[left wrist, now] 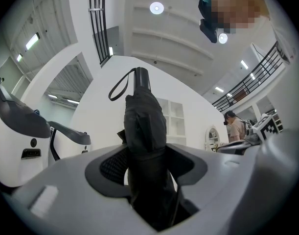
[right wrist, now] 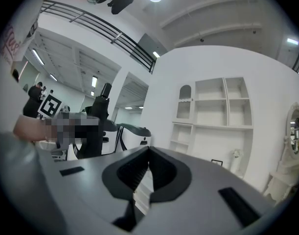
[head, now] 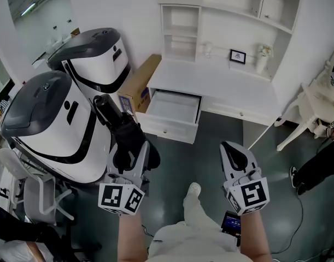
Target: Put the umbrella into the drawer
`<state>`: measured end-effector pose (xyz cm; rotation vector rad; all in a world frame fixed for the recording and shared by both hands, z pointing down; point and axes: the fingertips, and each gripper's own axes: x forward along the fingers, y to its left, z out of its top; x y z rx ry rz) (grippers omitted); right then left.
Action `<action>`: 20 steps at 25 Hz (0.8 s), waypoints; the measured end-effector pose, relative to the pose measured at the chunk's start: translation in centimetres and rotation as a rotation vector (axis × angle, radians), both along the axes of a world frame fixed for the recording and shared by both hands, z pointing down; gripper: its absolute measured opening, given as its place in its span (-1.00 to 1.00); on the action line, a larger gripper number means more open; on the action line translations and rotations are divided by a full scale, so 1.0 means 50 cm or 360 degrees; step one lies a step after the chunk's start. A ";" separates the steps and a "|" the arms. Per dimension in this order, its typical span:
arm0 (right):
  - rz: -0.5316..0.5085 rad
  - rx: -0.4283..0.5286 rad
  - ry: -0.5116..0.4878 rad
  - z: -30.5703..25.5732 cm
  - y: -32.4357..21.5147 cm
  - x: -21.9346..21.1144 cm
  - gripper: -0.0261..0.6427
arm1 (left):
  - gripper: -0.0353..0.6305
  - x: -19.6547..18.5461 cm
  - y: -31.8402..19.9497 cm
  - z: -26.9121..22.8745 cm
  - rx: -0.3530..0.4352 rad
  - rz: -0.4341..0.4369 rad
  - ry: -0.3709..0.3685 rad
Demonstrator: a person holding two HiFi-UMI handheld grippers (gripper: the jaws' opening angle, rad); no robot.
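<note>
White and dark grey, two big rounded machines (head: pixel 57 124) fill the left of my head view, and just beside the nearer one I have my left gripper (head: pixel 130 153) clamped around the black folded umbrella (head: pixel 120 127). The left gripper view shows its jaws pressed on the fabric bundle partway open, with the umbrella (left wrist: pixel 144 131) rising out between them, handle end up and its wrist loop (left wrist: pixel 121 86) hanging to one side. Beyond it a brown cardboard box (head: pixel 139 83) leans between the far machine and the white desk (head: pixel 221 83). The drawer (head: pixel 167 129) at the desk's left end is pulled out, and I see nothing in it; the umbrella is well apart from it, held over the dark floor. Farther back on the desk stand a small framed picture (head: pixel 238 55) and a pale vase (head: pixel 262 59). My right gripper (head: pixel 235 156) hangs to the right of my legs, its jaws brought together on nothing, as the right gripper view confirms. At the far right are a white chair (head: pixel 311 111) and someone's dark-clad leg (head: pixel 320 165).
</note>
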<state>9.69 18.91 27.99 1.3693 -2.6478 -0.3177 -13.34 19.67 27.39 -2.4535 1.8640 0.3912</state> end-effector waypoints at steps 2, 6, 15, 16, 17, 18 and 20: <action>-0.0012 -0.0005 -0.0005 0.006 -0.026 -0.006 -0.90 | -0.18 -0.011 -0.020 0.000 0.0005 -0.0021 0.0011; -0.0026 -0.0014 -0.0026 0.014 -0.093 -0.006 -0.90 | -0.18 -0.018 -0.077 0.001 -0.0002 -0.0050 0.0001; -0.0028 -0.0030 -0.0061 0.018 -0.287 0.000 -0.90 | -0.18 -0.019 -0.261 0.001 -0.0023 -0.0070 0.0024; -0.0028 -0.0038 -0.0065 0.020 -0.311 0.004 -0.90 | -0.18 -0.017 -0.284 0.002 -0.0030 -0.0071 0.0024; -0.0029 -0.0045 -0.0066 0.021 -0.335 0.006 -0.90 | -0.18 -0.014 -0.307 0.004 -0.0037 -0.0074 0.0024; -0.0031 -0.0050 -0.0065 0.022 -0.359 0.008 -0.90 | -0.18 -0.012 -0.330 0.006 -0.0043 -0.0076 0.0026; -0.0034 -0.0057 -0.0071 0.023 -0.407 0.010 -0.90 | -0.18 -0.010 -0.374 0.009 -0.0056 -0.0080 0.0030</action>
